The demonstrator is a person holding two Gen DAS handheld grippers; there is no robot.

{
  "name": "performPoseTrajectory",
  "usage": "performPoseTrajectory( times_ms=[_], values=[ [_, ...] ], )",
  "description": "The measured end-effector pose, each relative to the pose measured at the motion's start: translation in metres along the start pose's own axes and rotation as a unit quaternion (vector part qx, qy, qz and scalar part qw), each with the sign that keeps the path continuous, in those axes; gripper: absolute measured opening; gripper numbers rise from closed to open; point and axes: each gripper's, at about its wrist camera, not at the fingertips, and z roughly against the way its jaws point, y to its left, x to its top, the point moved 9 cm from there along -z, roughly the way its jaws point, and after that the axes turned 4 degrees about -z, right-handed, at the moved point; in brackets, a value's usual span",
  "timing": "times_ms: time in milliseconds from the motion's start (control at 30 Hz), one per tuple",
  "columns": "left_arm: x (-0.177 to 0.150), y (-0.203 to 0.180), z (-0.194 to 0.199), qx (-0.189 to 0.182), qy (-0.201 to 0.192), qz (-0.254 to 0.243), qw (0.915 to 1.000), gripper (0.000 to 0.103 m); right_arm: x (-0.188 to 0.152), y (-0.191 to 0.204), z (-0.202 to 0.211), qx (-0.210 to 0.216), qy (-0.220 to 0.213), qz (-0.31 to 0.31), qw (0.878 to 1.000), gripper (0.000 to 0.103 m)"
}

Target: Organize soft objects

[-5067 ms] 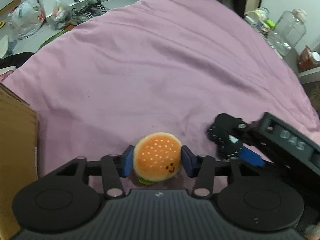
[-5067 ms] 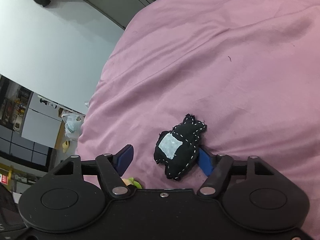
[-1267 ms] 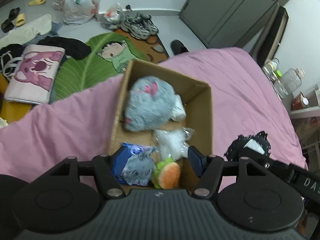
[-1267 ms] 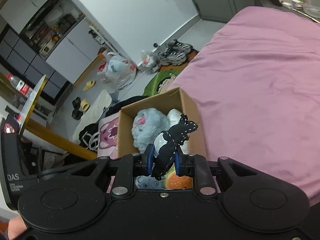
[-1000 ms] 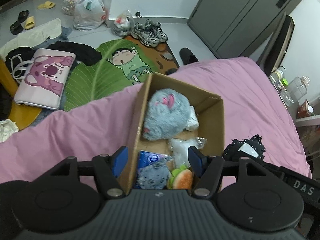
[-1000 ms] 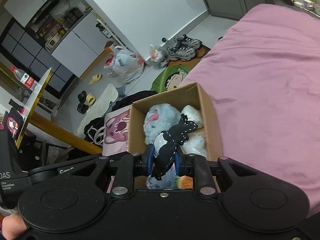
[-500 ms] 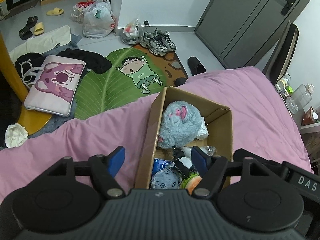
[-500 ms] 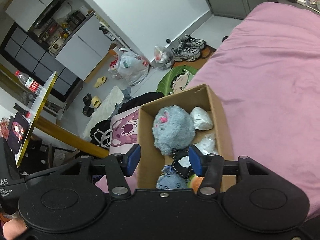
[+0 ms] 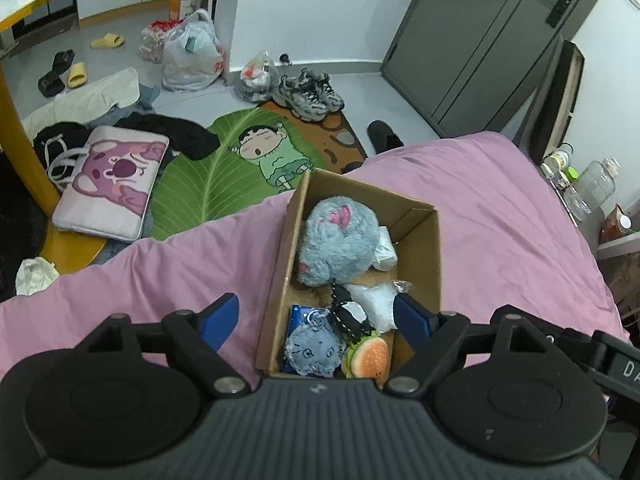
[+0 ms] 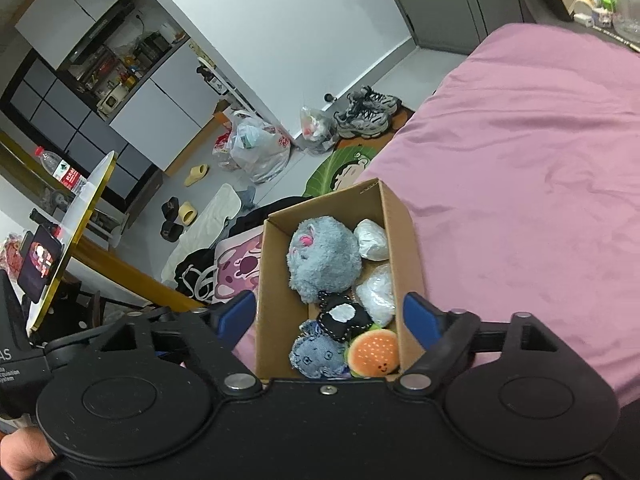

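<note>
Both toys have left the tongs since the earlier frames: the black stitched plush (image 10: pixel 343 317), pinched a second ago in the right gripper (image 10: pixel 330 314), now lies inside the cardboard box (image 9: pixel 424 248), and the hamburger plush (image 10: pixel 374 350), once held by the left gripper (image 9: pixel 316 318), sits beside it at the box's near end. Each pair of tongs is spread wide with nothing between its blue pads; both hang above the near end of the box, the right one straddling its width.

Inside, the black plush rests roughly mid-box, its long axis slanting along the box's length, touching the hamburger and the small denim-grey plush (image 10: pixel 316 354) at the near end. Beyond it the large grey furry plush (image 10: pixel 322 258) fills the far half, with two white wrapped bundles (image 10: pixel 374 240) along the right-hand wall. A blue packet (image 9: pixel 306 316) shows under the denim toy in the left view.

The box stands near the foot edge of the bed, on the pink duvet (image 10: pixel 540 184). From these views the duvet around it carries no further toy, so the sorting looks close to done. Any next pick would lie away from the box, with neither hand clearly nearer. On the floor beyond are a leaf-shaped rug (image 9: pixel 208 184), sneakers (image 9: pixel 310 94) and plastic bags (image 9: pixel 192 58).
</note>
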Motion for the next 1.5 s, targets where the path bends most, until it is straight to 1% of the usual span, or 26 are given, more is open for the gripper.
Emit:
performPoseTrajectory(
  times_ms=[100,233,333,567,667,833,900,967,1033,1200,1300,1500],
  values=[
    [-0.005,-0.005,0.008,0.002,-0.005,-0.004,1.0,0.083,0.001,-0.003,0.007,-0.002,-0.007,0.002,1.0,0.086],
    [-0.009,-0.012,0.023,0.003,-0.016,-0.014,0.9998,0.084,0.006,-0.006,0.025,-0.007,-0.025,0.005,1.0,0.097],
    [-0.012,-0.019,0.033,0.001,-0.026,-0.024,0.9994,0.087,0.008,-0.008,0.039,-0.013,-0.041,0.009,0.999,0.103],
    [-0.017,-0.036,0.057,-0.005,-0.045,-0.046,0.9979,0.089,0.005,-0.008,0.065,-0.04,-0.055,0.035,0.997,0.103],
    [-0.017,-0.04,0.068,-0.006,-0.055,-0.053,0.9971,0.094,0.003,-0.006,0.076,-0.046,-0.061,0.043,0.996,0.103],
    [-0.021,-0.045,0.086,-0.01,-0.068,-0.067,0.9954,0.096,0.0,-0.006,0.093,-0.055,-0.074,0.054,0.994,0.103],
    [-0.023,-0.047,0.094,-0.01,-0.074,-0.071,0.9947,0.102,-0.004,-0.005,0.099,-0.056,-0.078,0.057,0.994,0.103],
    [-0.026,-0.048,0.101,-0.014,-0.076,-0.075,0.9942,0.102,-0.007,-0.003,0.105,-0.05,-0.085,0.061,0.993,0.103],
    [-0.03,-0.048,0.109,-0.021,-0.076,-0.075,0.9941,0.102,-0.011,-0.002,0.11,-0.054,-0.089,0.064,0.992,0.103],
    [-0.037,-0.045,0.132,-0.012,-0.098,-0.077,0.9921,0.103,-0.023,-0.001,0.119,-0.066,-0.091,0.074,0.991,0.103],
    [-0.043,-0.043,0.143,-0.004,-0.106,-0.082,0.9909,0.103,-0.029,-0.001,0.129,-0.064,-0.103,0.072,0.99,0.103],
    [-0.051,-0.043,0.161,-0.009,-0.118,-0.093,0.9886,0.103,-0.036,0.002,0.146,-0.065,-0.113,0.075,0.989,0.103]
  ],
)
